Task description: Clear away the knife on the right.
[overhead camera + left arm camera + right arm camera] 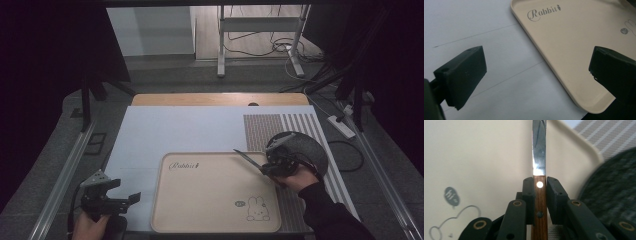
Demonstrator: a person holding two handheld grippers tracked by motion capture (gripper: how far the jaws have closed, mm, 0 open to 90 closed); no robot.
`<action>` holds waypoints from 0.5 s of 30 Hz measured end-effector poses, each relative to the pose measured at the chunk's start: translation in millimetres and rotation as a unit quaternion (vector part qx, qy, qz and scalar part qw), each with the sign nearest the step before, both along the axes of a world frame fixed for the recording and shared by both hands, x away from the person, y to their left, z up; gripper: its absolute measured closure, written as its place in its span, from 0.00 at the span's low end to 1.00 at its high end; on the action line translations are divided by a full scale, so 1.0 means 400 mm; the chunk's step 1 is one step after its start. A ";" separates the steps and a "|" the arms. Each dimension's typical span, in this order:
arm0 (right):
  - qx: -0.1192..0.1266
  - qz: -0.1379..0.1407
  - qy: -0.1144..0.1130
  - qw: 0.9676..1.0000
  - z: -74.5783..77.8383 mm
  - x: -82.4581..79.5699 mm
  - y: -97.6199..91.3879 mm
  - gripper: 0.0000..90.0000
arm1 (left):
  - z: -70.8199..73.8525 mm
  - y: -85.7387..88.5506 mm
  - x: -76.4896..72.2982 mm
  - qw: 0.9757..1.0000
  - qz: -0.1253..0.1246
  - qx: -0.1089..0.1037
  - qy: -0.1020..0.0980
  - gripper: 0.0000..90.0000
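Note:
A knife with a brown wooden handle (539,200) and a steel blade stands upright between the jaws of my right gripper (539,182), which is shut on the handle. In the high view that right gripper (265,169) hangs over the right edge of the beige tray (215,210), and the knife (247,159) points left and away over the tray. My left gripper (126,191) rests at the near left, just off the tray's left side. In its own view the left gripper (536,70) stands open with nothing held; the tray's corner (574,50) lies beyond the jaws.
A dark round plate (307,147) lies right of the tray on a striped mat (280,125). A white sheet (180,130) covers the table under the tray. Metal rails run along both sides, and cables trail on the floor beyond the table.

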State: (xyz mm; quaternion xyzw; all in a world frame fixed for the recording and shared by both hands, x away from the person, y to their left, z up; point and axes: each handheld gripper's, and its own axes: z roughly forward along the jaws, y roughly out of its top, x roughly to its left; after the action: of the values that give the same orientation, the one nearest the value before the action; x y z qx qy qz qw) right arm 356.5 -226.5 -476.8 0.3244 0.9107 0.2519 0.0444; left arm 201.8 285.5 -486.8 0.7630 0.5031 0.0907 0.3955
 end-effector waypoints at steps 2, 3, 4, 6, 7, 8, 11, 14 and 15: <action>-0.003 0.008 0.000 1.000 -0.003 -0.015 0.016 0.86 | 0.000 0.000 0.000 1.000 0.000 0.000 0.000 0.02; -0.003 0.008 0.000 1.000 -0.003 -0.015 0.016 0.86 | 0.000 0.000 0.000 1.000 0.000 0.000 0.000 0.02; -0.003 0.015 0.001 1.000 -0.004 -0.028 0.031 0.86 | 0.000 0.000 0.000 1.000 0.000 0.000 0.000 0.02; -0.002 0.019 0.000 1.000 -0.005 -0.042 0.045 0.86 | 0.000 0.000 0.000 1.000 0.000 0.000 0.000 0.02; -0.002 0.021 0.000 1.000 -0.005 -0.047 0.049 0.86 | 0.000 0.000 0.000 1.000 0.000 0.000 0.000 0.02; -0.001 0.024 0.001 1.000 -0.006 -0.056 0.057 0.86 | 0.000 0.000 0.000 1.000 0.000 0.000 0.000 0.02; -0.001 0.028 0.006 1.000 -0.012 -0.074 0.070 0.86 | 0.000 0.000 0.000 1.000 0.000 0.000 0.000 0.02; -0.005 0.029 0.010 1.000 -0.020 -0.087 0.079 0.86 | 0.000 0.000 0.000 1.000 0.000 0.000 0.000 0.02; -0.006 0.029 0.010 1.000 -0.025 -0.093 0.082 0.86 | 0.000 0.000 0.000 1.000 0.000 0.000 0.000 0.02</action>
State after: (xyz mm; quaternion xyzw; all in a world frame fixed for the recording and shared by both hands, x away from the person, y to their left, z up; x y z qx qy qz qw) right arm 319.5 -193.9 -486.7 0.2999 0.9216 0.2444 0.0301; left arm 201.8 285.5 -486.8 0.7633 0.5027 0.0907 0.3956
